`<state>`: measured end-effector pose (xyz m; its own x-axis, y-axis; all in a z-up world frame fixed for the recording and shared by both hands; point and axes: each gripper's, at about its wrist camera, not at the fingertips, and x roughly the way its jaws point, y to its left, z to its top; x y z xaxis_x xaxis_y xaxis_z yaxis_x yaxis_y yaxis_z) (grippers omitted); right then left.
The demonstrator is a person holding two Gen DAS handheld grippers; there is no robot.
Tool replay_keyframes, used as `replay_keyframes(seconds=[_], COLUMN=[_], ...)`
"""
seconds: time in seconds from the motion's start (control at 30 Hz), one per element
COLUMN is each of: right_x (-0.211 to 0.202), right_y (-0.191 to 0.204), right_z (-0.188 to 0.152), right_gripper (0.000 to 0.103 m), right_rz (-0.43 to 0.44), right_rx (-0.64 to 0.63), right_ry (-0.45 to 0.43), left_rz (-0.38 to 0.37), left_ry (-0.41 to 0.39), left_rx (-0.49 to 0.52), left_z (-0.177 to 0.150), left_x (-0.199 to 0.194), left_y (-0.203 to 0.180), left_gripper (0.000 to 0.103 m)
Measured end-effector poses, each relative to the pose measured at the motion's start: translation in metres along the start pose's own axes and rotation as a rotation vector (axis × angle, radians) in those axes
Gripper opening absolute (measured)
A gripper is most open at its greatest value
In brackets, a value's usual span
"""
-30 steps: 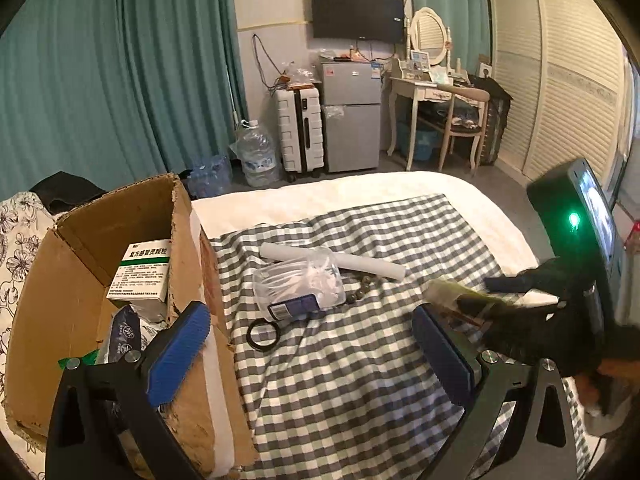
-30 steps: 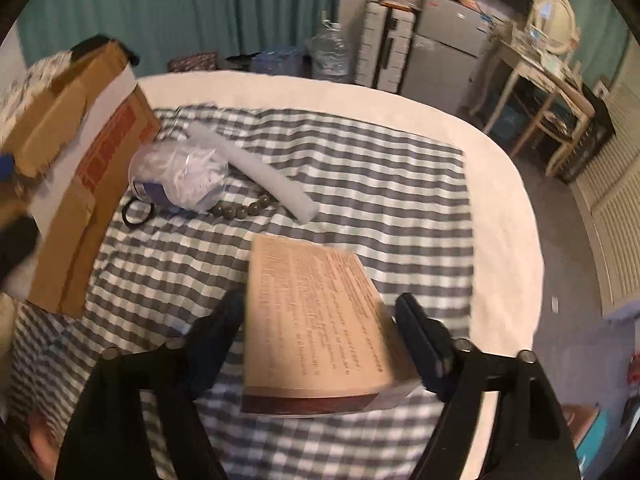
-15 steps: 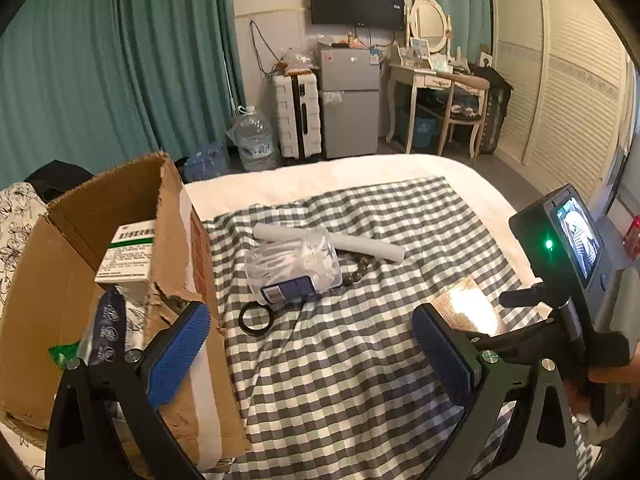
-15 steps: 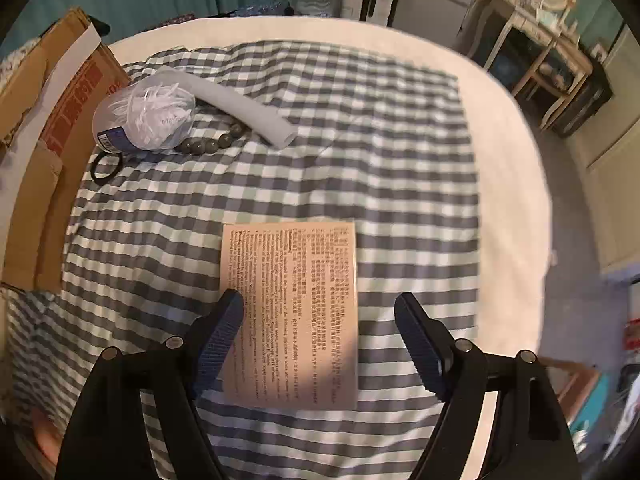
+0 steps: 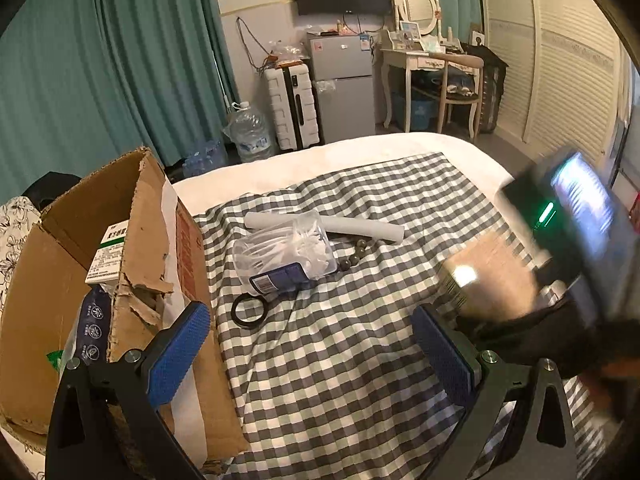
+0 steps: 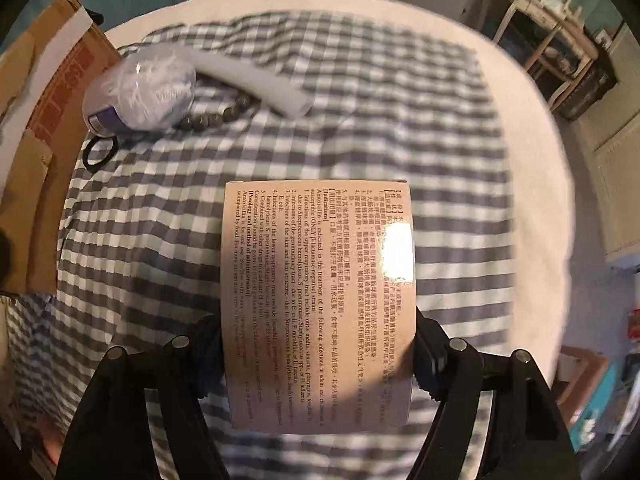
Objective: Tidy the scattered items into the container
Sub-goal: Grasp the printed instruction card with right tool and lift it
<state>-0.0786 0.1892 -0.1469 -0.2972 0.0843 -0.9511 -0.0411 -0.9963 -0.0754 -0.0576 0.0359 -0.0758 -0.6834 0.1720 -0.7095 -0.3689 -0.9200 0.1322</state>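
Note:
My right gripper (image 6: 318,356) is shut on a tan medicine box (image 6: 320,300) printed with text, held over the checked cloth (image 6: 360,120); the box also shows blurred in the left wrist view (image 5: 488,276). My left gripper (image 5: 312,348) is open and empty beside the cardboard box (image 5: 132,240), which holds a white-green medicine box (image 5: 108,256) and a dark packet. On the cloth lie a clear bag of white items (image 5: 286,252), a white tube (image 5: 360,228), dark beads (image 5: 354,256) and a black ring (image 5: 248,314).
The bed's white edge (image 6: 520,160) runs round the cloth. Beyond the bed stand a suitcase (image 5: 290,108), a fridge (image 5: 342,88), a water bottle (image 5: 250,132) and a dressing table with chair (image 5: 448,80).
My right gripper has closed on the tan medicine box and come down around it. The left gripper has shifted slightly and stays open.

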Motion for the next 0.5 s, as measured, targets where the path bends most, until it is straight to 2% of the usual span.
replay_keyframes(seconds=[0.2, 0.4, 0.5], right_x=[-0.058, -0.085, -0.090], right_y=[-0.019, -0.022, -0.026], right_z=[-0.003, -0.003, 0.002], right_gripper=[0.074, 0.074, 0.074], right_rz=[0.006, 0.028, 0.056], right_rx=[0.106, 0.124, 0.137], right_ry=[-0.070, -0.113, -0.135], left_rz=[-0.002, 0.033, 0.010], left_ry=[-0.002, -0.003, -0.007], left_rx=[0.002, 0.028, 0.020], left_z=[-0.001, -0.006, -0.008], left_x=[-0.003, -0.002, -0.006], left_y=[-0.003, -0.012, -0.023], left_gripper=[0.103, 0.103, 0.103])
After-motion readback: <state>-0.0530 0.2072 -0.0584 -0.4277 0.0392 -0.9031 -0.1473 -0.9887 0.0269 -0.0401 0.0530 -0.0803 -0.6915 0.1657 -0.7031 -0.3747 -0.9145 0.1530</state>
